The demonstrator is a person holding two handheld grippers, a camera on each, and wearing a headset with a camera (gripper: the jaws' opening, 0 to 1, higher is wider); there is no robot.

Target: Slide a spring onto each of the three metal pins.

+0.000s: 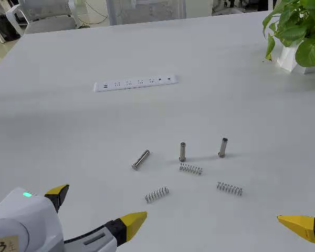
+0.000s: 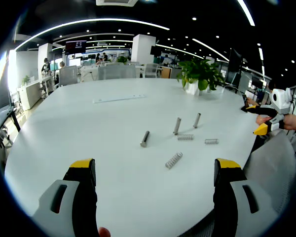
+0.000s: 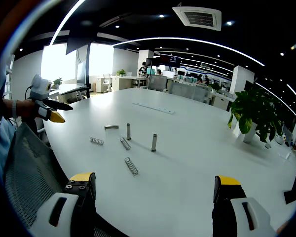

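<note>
Left claw point(image 1: 96, 206) and right claw point(image 3: 155, 178) are wide open, holding nothing. Ahead of them sit three springs point(image 1: 157, 194) and three pins point(image 1: 182, 151), one lying flat.

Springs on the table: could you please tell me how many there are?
3. One spring lies front-left, near the lying pin; one beside the middle upright pin; one front-right. All lie loose; none appears hidden.

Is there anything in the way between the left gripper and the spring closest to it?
No, nothing visible is in the way. The left gripper is open, and just bare table lies between it and the nearest spring. The lying pin sits farther back, beyond that spring.
</note>
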